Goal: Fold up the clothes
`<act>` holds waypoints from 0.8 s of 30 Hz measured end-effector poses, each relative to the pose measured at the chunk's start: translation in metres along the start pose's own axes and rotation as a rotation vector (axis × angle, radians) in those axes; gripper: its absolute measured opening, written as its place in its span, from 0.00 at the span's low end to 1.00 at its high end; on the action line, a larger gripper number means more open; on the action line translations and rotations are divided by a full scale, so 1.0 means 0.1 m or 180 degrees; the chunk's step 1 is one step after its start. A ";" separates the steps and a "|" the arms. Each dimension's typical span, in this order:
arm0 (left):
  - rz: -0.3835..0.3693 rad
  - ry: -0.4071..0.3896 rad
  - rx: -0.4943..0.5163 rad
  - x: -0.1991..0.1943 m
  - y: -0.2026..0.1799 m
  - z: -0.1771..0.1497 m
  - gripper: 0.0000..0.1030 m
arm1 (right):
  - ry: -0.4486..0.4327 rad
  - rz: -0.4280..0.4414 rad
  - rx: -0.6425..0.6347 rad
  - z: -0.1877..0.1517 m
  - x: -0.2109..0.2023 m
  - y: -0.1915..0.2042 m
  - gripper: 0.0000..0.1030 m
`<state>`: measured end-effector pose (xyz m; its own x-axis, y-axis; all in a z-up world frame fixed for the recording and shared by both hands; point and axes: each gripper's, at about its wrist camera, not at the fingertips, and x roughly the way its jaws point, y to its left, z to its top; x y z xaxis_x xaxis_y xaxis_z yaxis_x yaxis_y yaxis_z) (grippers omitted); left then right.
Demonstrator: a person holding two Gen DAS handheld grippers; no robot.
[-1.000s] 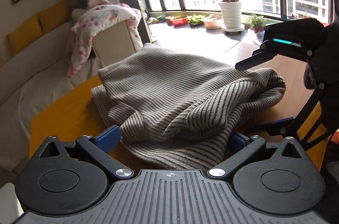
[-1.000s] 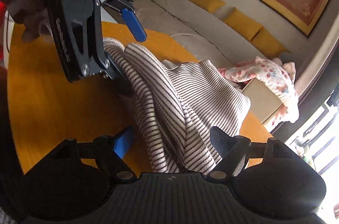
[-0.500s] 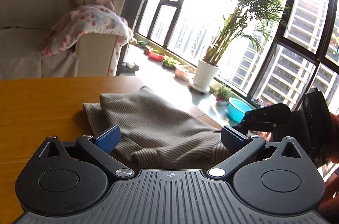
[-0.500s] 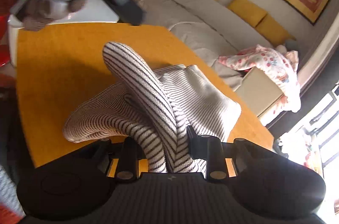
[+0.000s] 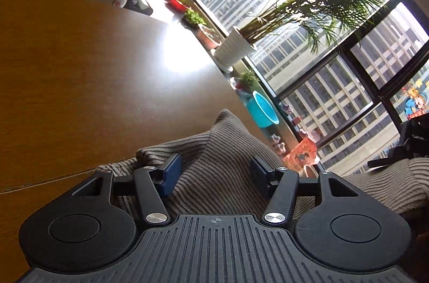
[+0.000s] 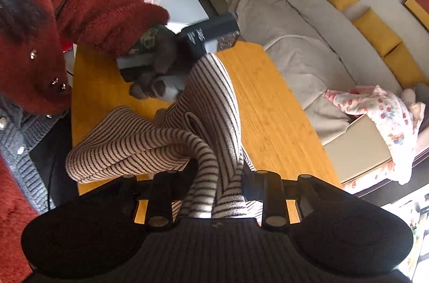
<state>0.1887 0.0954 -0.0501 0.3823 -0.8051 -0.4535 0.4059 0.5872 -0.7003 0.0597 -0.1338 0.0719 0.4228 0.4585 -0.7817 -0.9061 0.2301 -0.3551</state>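
Hanging above the desk (image 6: pixel 270 106), the striped sweater (image 6: pixel 209 106) stretches lengthwise between the right claw (image 6: pixel 214 192), clamped on one end, and the left claw (image 5: pixel 213 174), half-closed around the other.

Beige knitted garment with thin dark stripes (image 6: pixel 209 106), bunched and partly lifting off the orange wooden table.

It is rising in a ridge over the near part of the table, soft folds draping down on either side, while one rolled section (image 6: pixel 126 149) is sagging to the left past the table's near edge. From the left wrist view the same ribbed cloth (image 5: pixel 214 154) is peaking near the table's right edge.
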 end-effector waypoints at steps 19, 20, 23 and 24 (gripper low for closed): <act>0.0276 0.0008 0.1524 -0.64 -0.88 -0.48 0.99 | -0.0047 0.0182 0.1348 -0.49 0.85 -0.60 0.65; 0.0375 0.0071 0.1761 -0.56 -0.98 -0.55 0.99 | -0.0054 0.0177 0.1385 -0.51 0.85 -0.61 0.67; 0.0825 0.0208 0.2334 -0.33 -1.14 -0.75 0.99 | -0.0080 0.0136 0.1395 -0.53 0.82 -0.60 0.67; 0.0927 0.0137 0.2315 -0.31 -1.13 -0.71 0.99 | -0.0086 0.0120 0.1384 -0.53 0.83 -0.60 0.67</act>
<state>0.0723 0.0482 0.0044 0.5304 -0.6041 -0.5948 0.7416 0.6706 -0.0197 0.1484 -0.1547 0.0014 0.3951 0.4946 -0.7741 -0.8319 0.5501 -0.0730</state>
